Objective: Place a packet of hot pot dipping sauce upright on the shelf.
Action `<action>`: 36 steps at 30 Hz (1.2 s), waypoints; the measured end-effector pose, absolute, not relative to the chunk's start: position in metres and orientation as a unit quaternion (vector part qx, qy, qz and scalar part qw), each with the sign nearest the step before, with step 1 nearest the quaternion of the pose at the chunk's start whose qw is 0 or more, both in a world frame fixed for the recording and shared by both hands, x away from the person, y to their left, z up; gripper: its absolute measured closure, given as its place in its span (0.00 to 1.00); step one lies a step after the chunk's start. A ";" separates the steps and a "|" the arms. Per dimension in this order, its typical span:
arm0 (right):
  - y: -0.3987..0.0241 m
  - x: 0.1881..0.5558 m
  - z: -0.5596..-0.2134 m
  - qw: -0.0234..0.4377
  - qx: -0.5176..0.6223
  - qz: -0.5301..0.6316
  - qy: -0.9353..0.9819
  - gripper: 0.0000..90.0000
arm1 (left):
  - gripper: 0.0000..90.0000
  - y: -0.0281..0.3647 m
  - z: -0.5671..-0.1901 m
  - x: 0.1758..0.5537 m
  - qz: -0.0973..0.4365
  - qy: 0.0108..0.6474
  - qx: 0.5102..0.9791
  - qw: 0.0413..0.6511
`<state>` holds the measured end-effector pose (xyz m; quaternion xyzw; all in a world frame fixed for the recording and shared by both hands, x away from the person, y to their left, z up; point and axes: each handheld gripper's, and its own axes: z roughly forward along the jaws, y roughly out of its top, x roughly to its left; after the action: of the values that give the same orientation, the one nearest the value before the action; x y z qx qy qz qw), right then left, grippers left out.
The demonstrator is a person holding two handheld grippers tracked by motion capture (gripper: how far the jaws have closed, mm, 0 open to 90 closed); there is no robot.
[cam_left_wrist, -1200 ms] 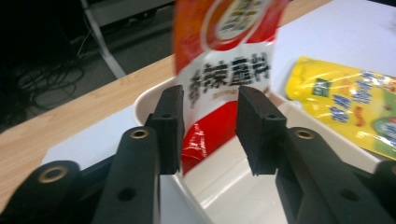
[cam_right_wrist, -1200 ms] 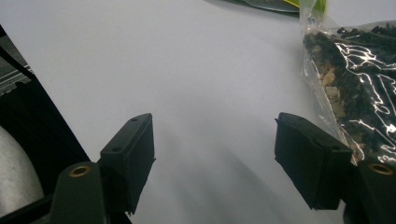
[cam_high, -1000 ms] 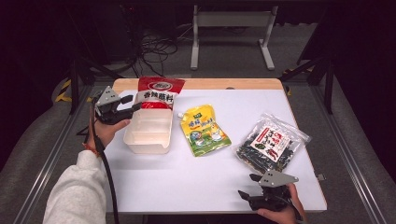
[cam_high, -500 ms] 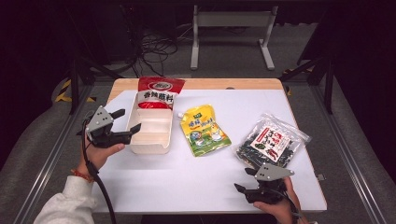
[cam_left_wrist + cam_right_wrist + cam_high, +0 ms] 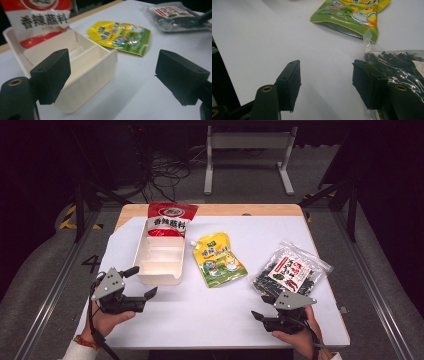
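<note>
A white divided box [image 5: 160, 262] stands left of centre, and a red sauce bag [image 5: 170, 220] rests over its far end. Beside it lie a yellow-green pouch [image 5: 218, 259] and, further right, a clear bag of dark dried strips [image 5: 292, 272]. My left gripper [image 5: 141, 281] hovers near the box's front left corner; its jaws have just been opening and nothing is between them. The left gripper view has the box [image 5: 82, 62] just ahead of its left jaw. My right gripper [image 5: 261, 306] is open beside the dark bag [image 5: 397, 62]; its jaws have been closing on nothing.
The white table [image 5: 200, 315] ends close behind both hands at the near edge. A wooden strip [image 5: 225, 210] borders the far edge. Dark floor with cables and a metal stand [image 5: 247, 155] lies beyond.
My left gripper has drawn back from the box's far left corner toward the near left of the table, and its jaws stand wider. The right gripper has barely moved, its jaws a little narrower.
</note>
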<state>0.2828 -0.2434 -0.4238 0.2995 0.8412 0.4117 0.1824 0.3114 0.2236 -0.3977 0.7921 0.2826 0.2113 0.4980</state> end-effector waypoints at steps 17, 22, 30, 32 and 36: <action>-0.299 0.287 -0.407 0.245 0.371 0.413 0.795 0.46 | 0.16 0.201 -0.445 0.293 0.158 0.258 0.849 0.434; -0.331 0.293 -0.416 0.260 0.430 0.400 0.766 0.44 | 0.16 0.195 -0.449 0.294 0.154 0.249 0.859 0.419; -0.365 0.309 -0.434 0.235 0.536 0.377 0.718 0.29 | 0.16 0.192 -0.451 0.297 0.155 0.241 0.866 0.411; -0.367 0.310 -0.437 0.233 0.547 0.373 0.712 0.26 | 0.16 0.192 -0.451 0.297 0.153 0.238 0.866 0.413; -0.372 0.320 -0.446 0.192 0.575 0.384 0.697 0.18 | 0.16 0.190 -0.452 0.297 0.151 0.235 0.868 0.411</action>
<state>0.3197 -0.3723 -0.4464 0.5747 0.6966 0.3843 0.1920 0.2968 0.1904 -0.4519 0.8681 0.2349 0.1509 0.4105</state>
